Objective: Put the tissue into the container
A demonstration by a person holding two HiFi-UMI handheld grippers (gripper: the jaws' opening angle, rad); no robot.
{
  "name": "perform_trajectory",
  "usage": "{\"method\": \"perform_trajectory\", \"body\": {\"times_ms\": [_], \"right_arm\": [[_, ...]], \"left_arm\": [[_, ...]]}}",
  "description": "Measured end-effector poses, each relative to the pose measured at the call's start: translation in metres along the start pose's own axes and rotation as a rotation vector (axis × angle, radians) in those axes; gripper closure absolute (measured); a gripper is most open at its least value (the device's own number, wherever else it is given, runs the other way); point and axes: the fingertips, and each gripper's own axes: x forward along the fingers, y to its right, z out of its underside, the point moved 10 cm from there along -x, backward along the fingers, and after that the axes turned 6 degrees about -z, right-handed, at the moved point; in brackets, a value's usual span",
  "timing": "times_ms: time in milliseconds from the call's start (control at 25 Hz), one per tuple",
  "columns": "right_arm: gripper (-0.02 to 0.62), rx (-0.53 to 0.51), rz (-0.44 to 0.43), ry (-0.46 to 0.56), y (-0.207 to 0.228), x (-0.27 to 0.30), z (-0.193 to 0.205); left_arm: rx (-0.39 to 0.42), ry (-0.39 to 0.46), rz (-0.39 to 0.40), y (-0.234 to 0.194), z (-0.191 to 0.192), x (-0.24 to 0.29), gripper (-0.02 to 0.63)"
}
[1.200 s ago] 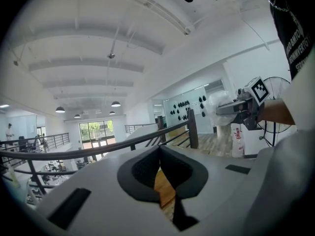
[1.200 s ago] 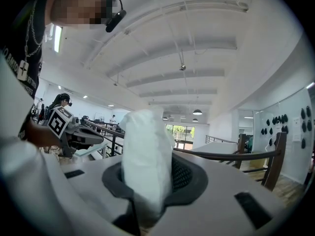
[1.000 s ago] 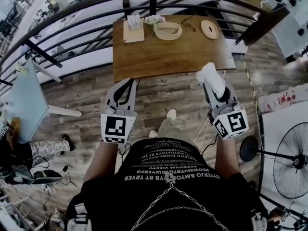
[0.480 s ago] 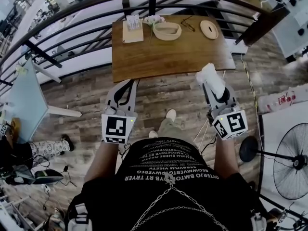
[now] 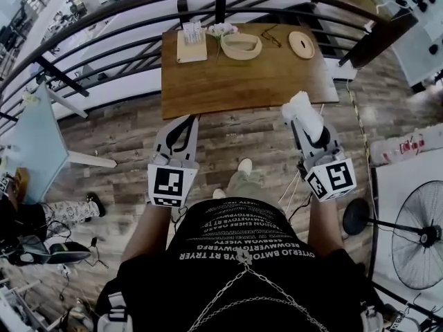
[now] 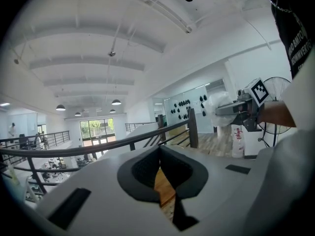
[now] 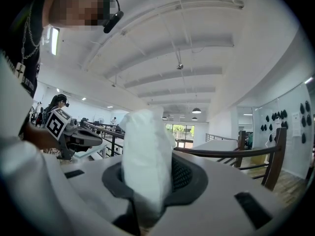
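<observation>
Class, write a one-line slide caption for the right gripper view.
Right gripper shut on a white tissue, left gripper alongside, dark railing beyond.

Fan [image 5: 415, 244] (far right) partly beyond edge.

Seen from above, a person wears a black T-shirt [image 5: 242, 244] printed with white lettering, a metal chain [image 5: 243, 282] and pale shoes [image 5: 246, 164]. The light-grey left gripper [image 5: 185, 121] and right gripper [image 5: 299, 115] have dark-padded fingers [image 6: 141, 173] and a black-and-white marker cube [image 5: 166, 185].
</observation>
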Motion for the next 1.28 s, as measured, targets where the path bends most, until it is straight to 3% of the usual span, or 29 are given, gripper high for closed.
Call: {"method": "perform_trajectory", "body": {"times_ms": [600, 1280], "right_arm": [[0.480, 0.003, -0.010, -0.005, 0.008, 0.012, 0.003], [0.480, 0.035, -0.021, -0.038, 0.054, 0.049, 0.023]], "left_arm": [[0.012, -0.028, 0.054, 0.013, 0.005, 0.010, 0.581], [0.002, -0.072, 0.008, -0.005, 0.006, 0.068, 0.581]]}}
